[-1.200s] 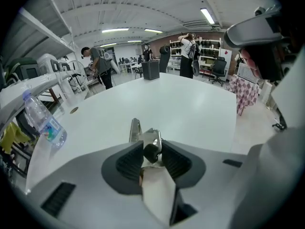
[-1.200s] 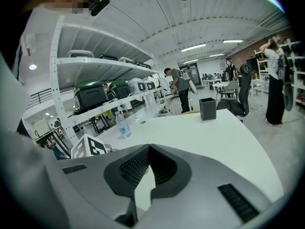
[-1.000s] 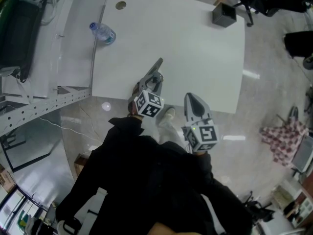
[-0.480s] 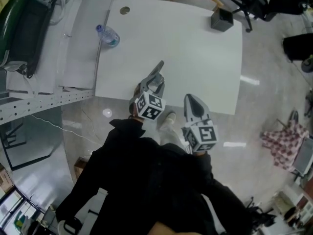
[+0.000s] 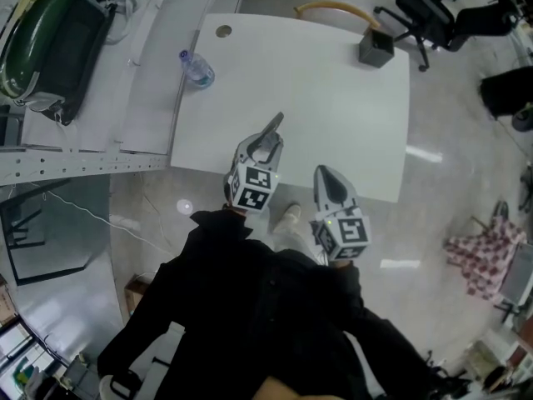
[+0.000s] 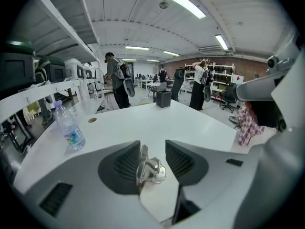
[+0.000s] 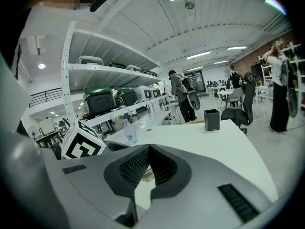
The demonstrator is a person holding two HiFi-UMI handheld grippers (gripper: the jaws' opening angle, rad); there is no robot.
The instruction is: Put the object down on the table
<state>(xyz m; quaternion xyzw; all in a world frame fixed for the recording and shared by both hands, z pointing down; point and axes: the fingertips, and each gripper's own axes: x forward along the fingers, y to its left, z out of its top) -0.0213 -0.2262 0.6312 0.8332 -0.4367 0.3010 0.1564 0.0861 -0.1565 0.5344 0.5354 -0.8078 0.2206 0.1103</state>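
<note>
Metal piece (image 6: 151,170) aside, the largest thing in sight is the white table (image 5: 333,98), rounded at its corners, with a small round hole near its far left corner. A person in dark clothing (image 5: 266,323) stands at its near edge. To the left runs a shelf with a green bag (image 5: 42,40) on it, and a black office chair (image 5: 425,7) stands beyond the far right corner. A checked cloth (image 5: 479,252) lies on the floor well off to the right.

The left gripper (image 5: 273,132) hangs above the table's near edge and points down toward the tabletop. Its jaws have just been opening and stand wide apart. The right gripper (image 5: 326,172) sits just beside it, tips over the table edge. Its jaws are drawn together at the tips with nothing between them.

A black box (image 5: 376,48) stands at the far right corner. A clear water bottle (image 5: 197,69) lies on its side in the head view, near the left edge.

Smallest is the metal piece, shiny and bent. In the left gripper view it sits in the gap between the jaws, close against the left pad and clear of the right one, with the tabletop behind it. Whether it rests on the table or clings to that pad cannot be told.
</note>
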